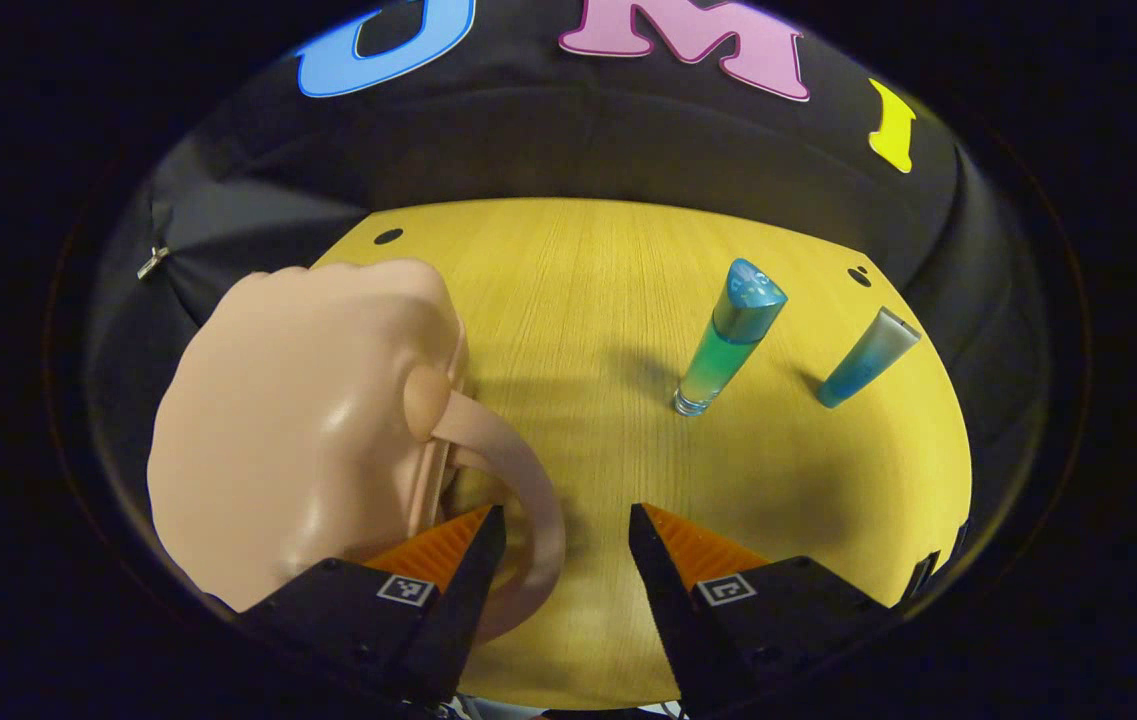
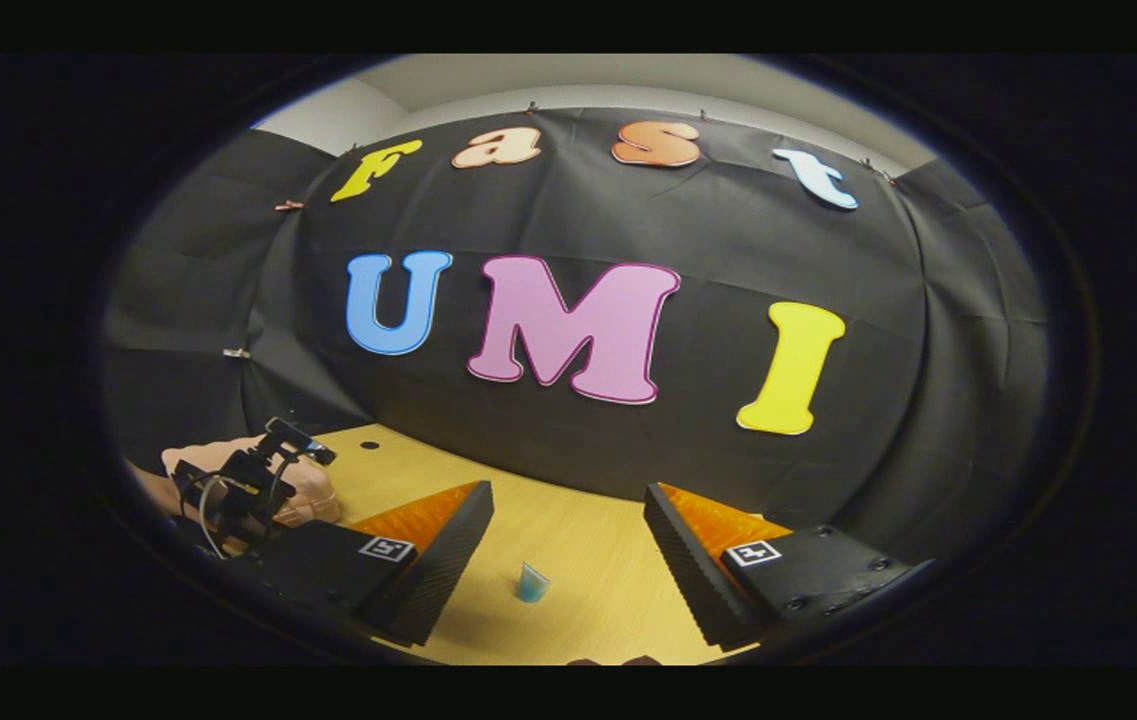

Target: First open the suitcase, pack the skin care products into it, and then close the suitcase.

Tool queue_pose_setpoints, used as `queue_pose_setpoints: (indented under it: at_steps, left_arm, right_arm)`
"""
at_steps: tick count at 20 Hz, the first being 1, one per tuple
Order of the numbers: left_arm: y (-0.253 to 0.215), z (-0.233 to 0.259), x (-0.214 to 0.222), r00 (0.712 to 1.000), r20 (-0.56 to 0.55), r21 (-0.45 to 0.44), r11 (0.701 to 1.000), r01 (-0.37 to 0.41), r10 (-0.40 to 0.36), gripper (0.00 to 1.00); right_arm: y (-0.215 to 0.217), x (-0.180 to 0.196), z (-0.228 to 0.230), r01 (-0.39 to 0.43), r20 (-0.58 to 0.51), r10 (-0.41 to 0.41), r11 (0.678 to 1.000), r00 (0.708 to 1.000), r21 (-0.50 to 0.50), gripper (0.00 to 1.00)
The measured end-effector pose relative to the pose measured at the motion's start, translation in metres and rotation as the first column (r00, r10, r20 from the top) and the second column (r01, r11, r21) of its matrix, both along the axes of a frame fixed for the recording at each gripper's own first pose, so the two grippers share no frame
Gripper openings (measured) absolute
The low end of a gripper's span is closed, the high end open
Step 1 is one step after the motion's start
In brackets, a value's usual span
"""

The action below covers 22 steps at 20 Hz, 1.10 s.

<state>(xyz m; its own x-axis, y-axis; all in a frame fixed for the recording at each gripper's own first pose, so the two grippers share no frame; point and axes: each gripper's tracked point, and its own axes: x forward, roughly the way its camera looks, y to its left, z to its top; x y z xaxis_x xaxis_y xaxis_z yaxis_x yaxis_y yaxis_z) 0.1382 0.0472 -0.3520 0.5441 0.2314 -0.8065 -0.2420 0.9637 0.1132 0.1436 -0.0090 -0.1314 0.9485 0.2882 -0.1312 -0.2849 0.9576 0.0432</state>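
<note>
Hovering with jaws spread, left gripper (image 1: pixel 563 545) has the suitcase (image 1: pixel 298 430) at its left finger, handle (image 1: pixel 518 500) curving between the jaws. Right gripper (image 2: pixel 568 535), also spread, sits farther off.

Light falls from above: the left gripper view is bright and sharp at its centre, with glare patches on the glossy pink suitcase (image 1: pixel 298 430) just left of its fingers and soft shadows reaching left from the two bottles (image 1: pixel 728 340) ahead on the wooden table (image 1: pixel 578 300). The right gripper view is dimmer and softer. Both bend straight lines and darken toward their edges.
</note>
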Motion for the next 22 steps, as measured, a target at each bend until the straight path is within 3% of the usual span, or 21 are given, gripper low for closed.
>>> queue_pose_setpoints:
  at_steps: [1,2,4,7,9,12,18,22]
  left_arm:
    - [0.000,-0.006,0.000,1.000,-0.014,-0.005,1.000,0.003,-0.004,0.73]
    - [0.011,-0.002,-0.004,0.999,-0.038,0.062,0.998,0.000,0.003,0.70]
    - [0.008,-0.002,-0.003,0.997,-0.063,0.044,0.998,0.043,-0.040,0.18]
    - [0.005,0.009,-0.001,0.995,-0.066,0.054,0.995,0.080,-0.077,0.14]
    - [0.004,0.018,-0.002,0.996,-0.071,0.047,0.997,0.065,-0.062,0.17]
    - [-0.002,0.039,-0.004,0.997,-0.060,-0.013,0.999,0.044,-0.045,0.14]
    - [0.010,0.137,-0.009,0.992,0.055,0.032,0.993,0.114,-0.116,0.13]
    - [0.050,0.209,-0.028,0.980,0.154,0.054,0.992,0.118,-0.125,0.13]
  right_arm:
    - [0.000,0.002,-0.003,-0.005,-0.006,0.005,1.000,1.000,0.004,0.96]
    - [-0.002,0.005,-0.007,-0.008,-0.011,0.008,1.000,1.000,0.009,0.96]
    - [-0.003,0.009,-0.011,-0.012,-0.018,0.013,1.000,1.000,0.024,0.96]
    - [-0.009,0.011,-0.019,-0.011,-0.033,0.012,0.999,0.999,0.035,0.96]
    - [-0.012,0.013,-0.024,-0.007,-0.044,0.009,0.999,0.999,0.042,0.97]
    - [-0.015,0.014,-0.033,-0.008,-0.061,0.011,0.998,0.998,0.059,0.97]
    - [-0.009,0.018,-0.025,0.006,-0.050,-0.003,0.998,0.999,0.067,0.96]
    - [0.010,0.014,-0.009,0.011,-0.019,-0.010,0.999,1.000,0.039,0.96]
